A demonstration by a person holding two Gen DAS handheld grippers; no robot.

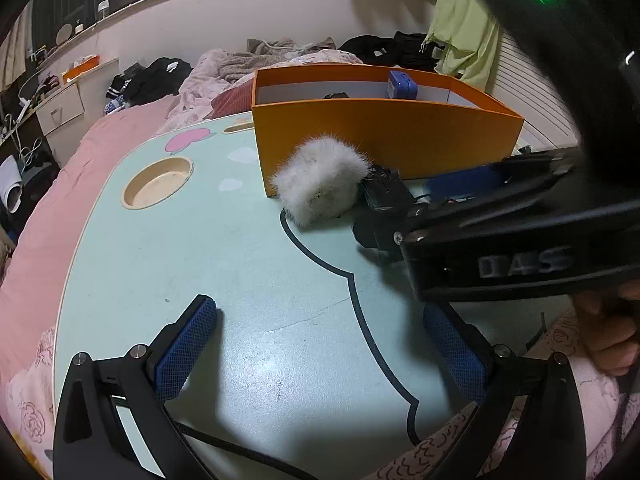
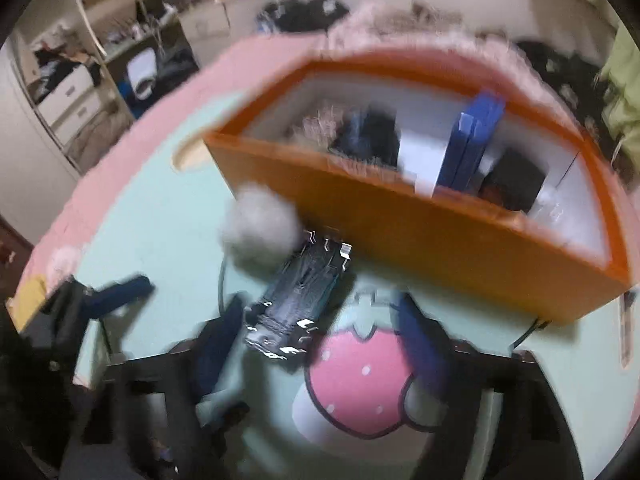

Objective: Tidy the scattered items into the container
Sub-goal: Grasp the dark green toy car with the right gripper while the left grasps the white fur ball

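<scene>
Mostly done: several items sit in the orange box; at 12 o'clock of my right gripper, wide open and empty, lies the furry-tipped black device, and my left gripper is open and empty too.

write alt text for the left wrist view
Open left tongs hover over a mint table; ahead, a fluffy white microphone lies against an orange box, with the right tongs at its black body.

View badly blurred; my right tongs spread wide over mint counter; black boxy device with white fluffy end lies between my blue pads, contact unclear; fluffy end near orange box front wall; box holds blue case, dark items; left tongs at left edge.
</scene>
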